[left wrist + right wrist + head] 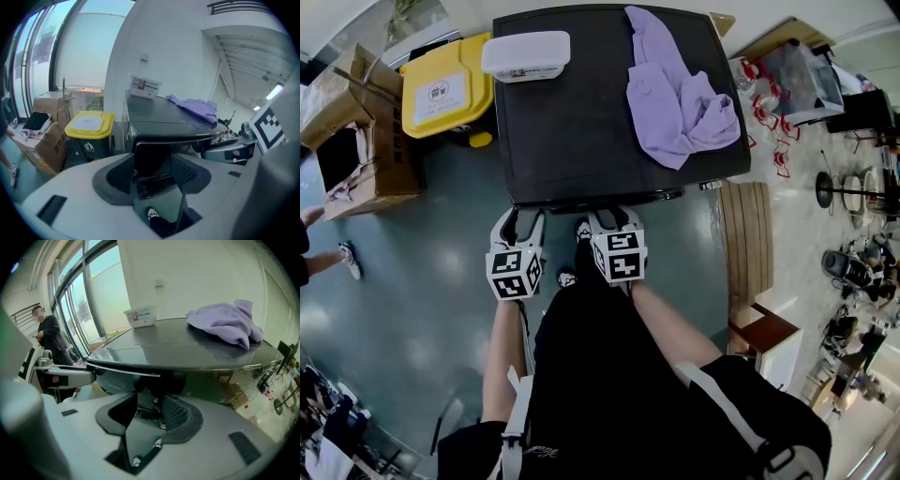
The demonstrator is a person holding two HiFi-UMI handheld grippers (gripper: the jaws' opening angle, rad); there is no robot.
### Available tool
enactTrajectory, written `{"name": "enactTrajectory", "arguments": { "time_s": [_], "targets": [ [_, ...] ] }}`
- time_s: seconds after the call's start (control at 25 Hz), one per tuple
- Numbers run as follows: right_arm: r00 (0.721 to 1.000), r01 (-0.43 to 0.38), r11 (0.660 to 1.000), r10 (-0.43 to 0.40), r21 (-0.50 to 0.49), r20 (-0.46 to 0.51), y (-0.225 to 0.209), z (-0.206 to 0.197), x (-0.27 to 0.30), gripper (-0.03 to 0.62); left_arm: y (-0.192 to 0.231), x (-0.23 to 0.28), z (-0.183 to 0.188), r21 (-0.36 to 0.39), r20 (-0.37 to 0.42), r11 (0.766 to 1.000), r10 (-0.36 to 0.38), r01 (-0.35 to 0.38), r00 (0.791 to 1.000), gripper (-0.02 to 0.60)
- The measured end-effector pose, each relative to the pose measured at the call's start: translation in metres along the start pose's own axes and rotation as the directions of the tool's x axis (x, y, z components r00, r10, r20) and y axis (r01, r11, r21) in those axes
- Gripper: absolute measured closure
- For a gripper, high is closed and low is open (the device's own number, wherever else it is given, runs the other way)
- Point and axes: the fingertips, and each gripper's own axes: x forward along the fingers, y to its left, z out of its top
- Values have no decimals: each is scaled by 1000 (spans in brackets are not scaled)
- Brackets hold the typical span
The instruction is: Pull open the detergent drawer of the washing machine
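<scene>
— Two hand-held grippers, both tucked under the front lip of the washing machine (581,122). Why there?

— Because the detergent drawer (152,159) sits at the top of the front face, just below that lip, toward the machine's left corner. It looks shut to me: nothing sticks out past the lip in the head view.

— And the left hand-held gripper (152,165)?

— It's angled down at the drawer's dark front with its jaws spread wide, and that front is framed in the gap. The pads don't seem to press on anything, so I'd call it empty and lined up for a grasp.

— The right hand-held gripper (150,404)?

— Just beside the left one, nearer the middle of the front. Its jaws stand about halfway apart around a dark rounded part under the lip. Whether the pads bite on it I can't tell.

— Anything in the way?

— Not of the pull itself, I think. A lavender garment (680,103) and a white lidded box (526,54) lie on the machine's top, well back from the front edge. A yellow bin (445,89) and cardboard boxes (389,141) stand off one side, and a slatted wooden bench (742,234) off the other. The tight spot is the person's own legs and shoes, right behind the grippers, because a drawer coming out needs room there.
</scene>
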Motion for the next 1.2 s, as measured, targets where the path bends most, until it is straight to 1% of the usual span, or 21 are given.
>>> {"name": "enactTrajectory", "arguments": {
  "time_s": [0.2, 0.52, 1.2],
  "targets": [
    [1000, 6, 1000, -6, -6, 4, 1, 0, -1, 436, 0, -2, 0, -6, 3, 1000, 0, 0, 1000, 338],
    [1000, 13, 1000, -13, -12, 9, 2, -1, 0, 441, -1, -1, -2, 19, -10, 1000, -16, 16, 1000, 339],
    [1000, 14, 999, -14, -33, 4, 1, -1, -1, 448, -2, -2, -2, 33, -23, 999, -21, 22, 1000, 341]
  ]
}}
